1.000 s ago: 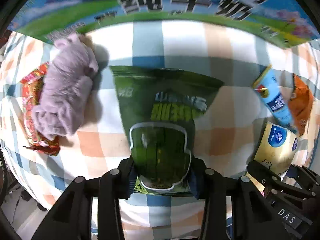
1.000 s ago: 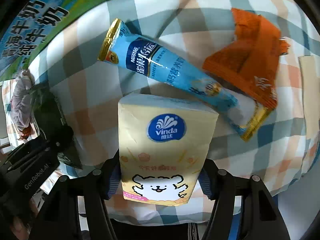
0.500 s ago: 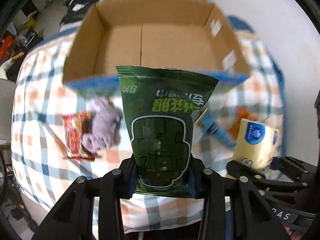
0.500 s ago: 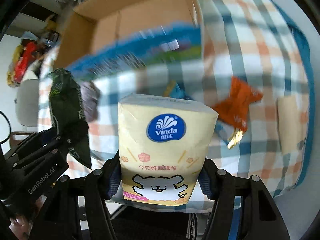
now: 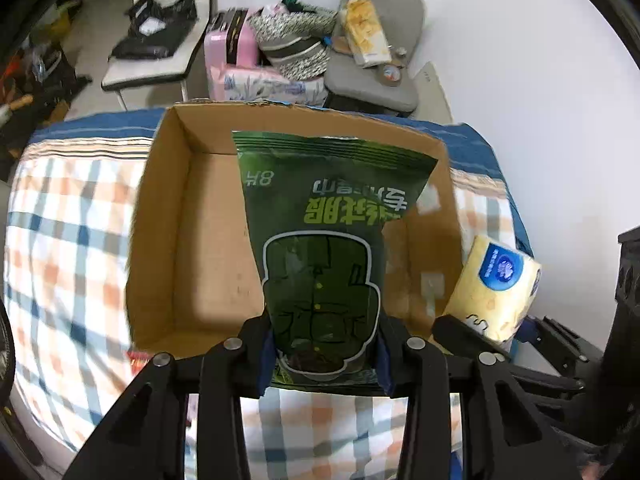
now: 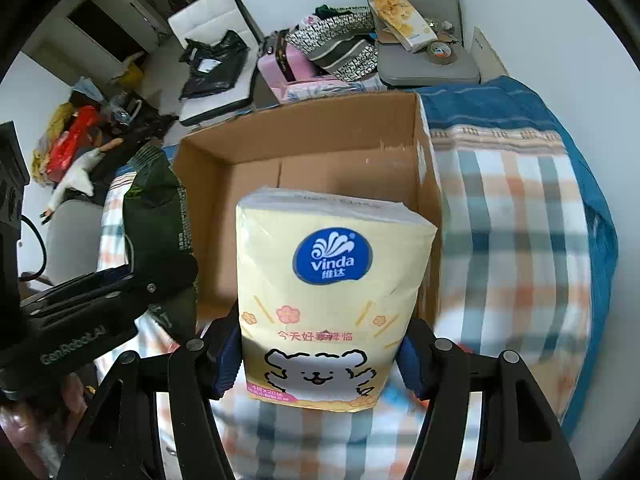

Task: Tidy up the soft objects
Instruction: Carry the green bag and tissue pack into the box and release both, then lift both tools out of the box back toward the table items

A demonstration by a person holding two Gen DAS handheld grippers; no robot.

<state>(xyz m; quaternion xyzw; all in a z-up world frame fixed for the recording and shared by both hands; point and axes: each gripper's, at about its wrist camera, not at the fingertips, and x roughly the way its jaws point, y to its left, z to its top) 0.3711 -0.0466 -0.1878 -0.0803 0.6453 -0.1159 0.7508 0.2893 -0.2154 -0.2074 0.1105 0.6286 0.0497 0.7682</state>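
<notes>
My left gripper (image 5: 323, 354) is shut on a dark green snack bag (image 5: 324, 240) and holds it upright over the near edge of an open cardboard box (image 5: 160, 220). My right gripper (image 6: 320, 360) is shut on a yellow Vinda tissue pack (image 6: 328, 292), held above the box's (image 6: 328, 144) near right corner. The tissue pack also shows at the right of the left wrist view (image 5: 496, 284). The green bag shows at the left of the right wrist view (image 6: 160, 208). The box's inside looks empty where it is visible.
The box sits on a checked cloth over a table (image 5: 60, 220) with a blue border (image 6: 540, 120). A red packet's corner (image 5: 134, 360) peeks out by the box's near left corner. Beyond the table stand grey chairs (image 5: 372, 76), a pink case (image 5: 228, 52) and floor clutter.
Both grippers have lifted their items off the cloth and risen high. The views now look down into the box. The other items on the cloth have dropped out of sight.
</notes>
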